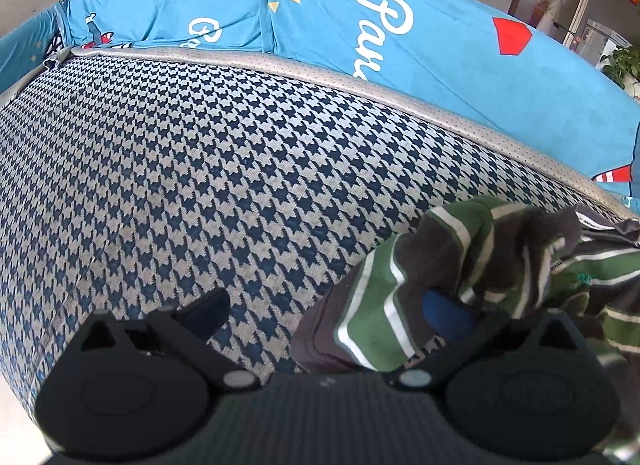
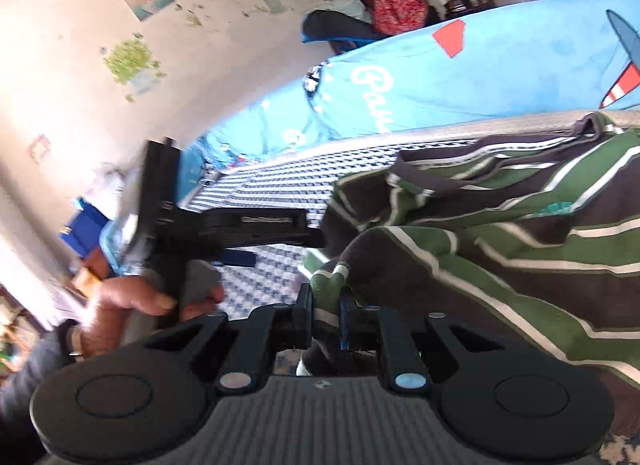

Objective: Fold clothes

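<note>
**A:** What is on the left?

**B:** A person's hand (image 2: pixel 132 301) holds the black left gripper (image 1: pixel 326 315) above a blue-and-white houndstooth sofa seat (image 1: pixel 180 169). Its jaws are spread wide, and one finger (image 1: pixel 448 315) is tucked into the cloth.

**A:** And further right?

**B:** A brown, green and white striped knit garment (image 2: pixel 500 233) lies rumpled on the seat, before a bright blue printed backrest cover (image 1: pixel 400 25). The black right gripper (image 2: pixel 326 311) has its jaws pinching a fold of that garment.
</note>
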